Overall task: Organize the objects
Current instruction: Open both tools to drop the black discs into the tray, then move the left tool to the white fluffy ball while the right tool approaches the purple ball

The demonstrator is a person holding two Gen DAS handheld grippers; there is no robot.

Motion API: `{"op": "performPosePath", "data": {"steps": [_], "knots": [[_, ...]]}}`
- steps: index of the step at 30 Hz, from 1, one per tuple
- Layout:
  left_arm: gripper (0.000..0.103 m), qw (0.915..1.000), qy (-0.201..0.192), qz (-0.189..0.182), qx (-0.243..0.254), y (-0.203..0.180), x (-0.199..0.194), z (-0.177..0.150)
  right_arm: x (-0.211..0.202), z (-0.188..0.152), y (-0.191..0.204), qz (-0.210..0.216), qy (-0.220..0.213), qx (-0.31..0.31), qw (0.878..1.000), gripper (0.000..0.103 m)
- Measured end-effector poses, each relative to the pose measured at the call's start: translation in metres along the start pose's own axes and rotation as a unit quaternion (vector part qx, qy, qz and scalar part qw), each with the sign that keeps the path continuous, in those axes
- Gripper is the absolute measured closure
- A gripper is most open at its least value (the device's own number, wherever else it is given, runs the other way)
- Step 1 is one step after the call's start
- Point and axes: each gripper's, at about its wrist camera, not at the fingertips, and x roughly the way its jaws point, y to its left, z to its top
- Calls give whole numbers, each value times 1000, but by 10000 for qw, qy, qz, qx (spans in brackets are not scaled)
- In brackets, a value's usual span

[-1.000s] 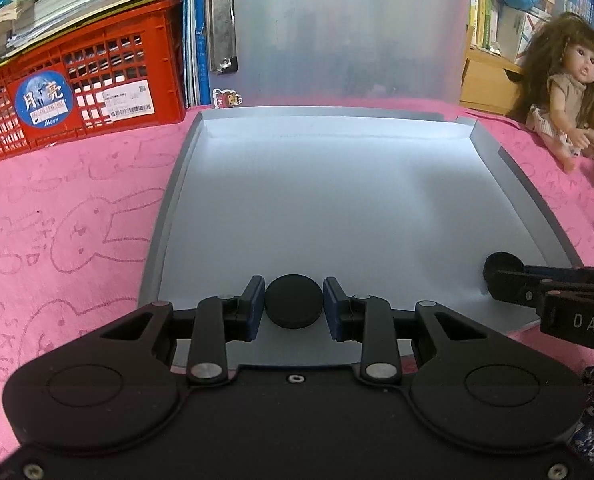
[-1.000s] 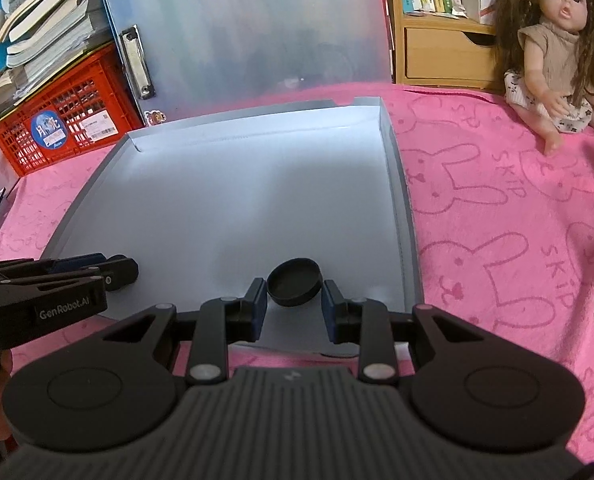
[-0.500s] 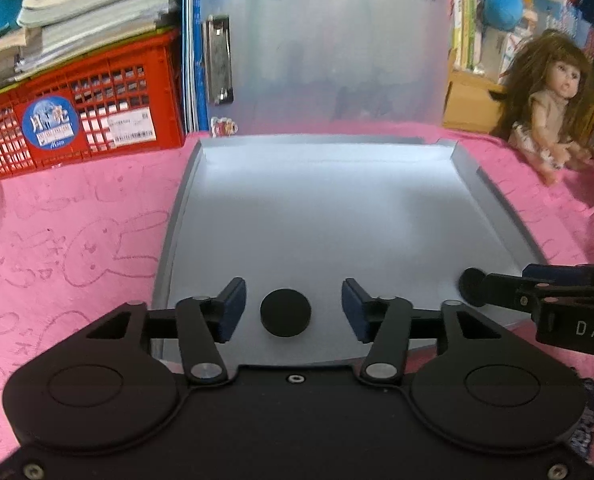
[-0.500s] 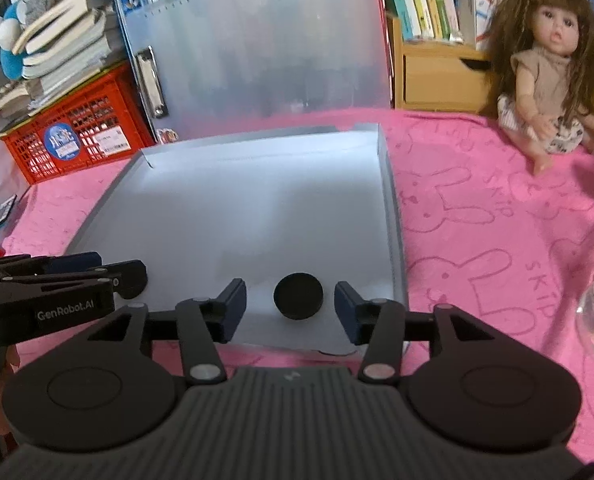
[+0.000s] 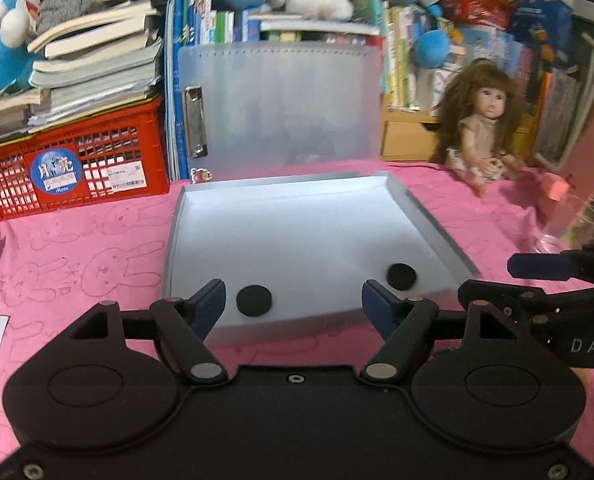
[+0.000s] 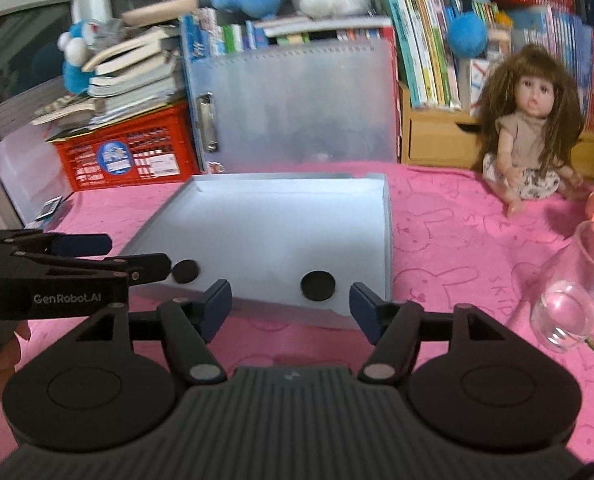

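Observation:
Two flat black discs lie on the grey tray [image 5: 297, 232] near its front edge: a left disc [image 5: 254, 300] and a right disc [image 5: 401, 276]. The right wrist view shows the same pair, left disc [image 6: 185, 271] and right disc [image 6: 317, 285], on the tray [image 6: 281, 220]. My left gripper [image 5: 293, 302] hovers above and behind the left disc, its jaws still opening with nothing pressed between them. My right gripper [image 6: 291, 300] is likewise raised behind the right disc, jaws opening and empty. Each gripper shows from the side in the other's view.
A pink rabbit-print cloth [image 5: 97, 272] covers the table. A red crate [image 5: 73, 168] under stacked books stands back left, a translucent clipboard [image 5: 281, 104] leans behind the tray, a doll [image 6: 533, 140] sits back right, and a glass mug [image 6: 569, 300] stands at the right.
Both grippers let go of their discs, opened wide, and pulled back and upward. The discs stayed on the tray near its front edge.

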Motion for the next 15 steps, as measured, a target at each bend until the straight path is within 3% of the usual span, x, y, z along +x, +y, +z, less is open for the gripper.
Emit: {"op": "performPosePath", "data": {"steps": [15], "knots": [[27,9995,-293,-106,79,-4,-71,-65,-62,-49,28,80,-337,-400,9986,20]]}}
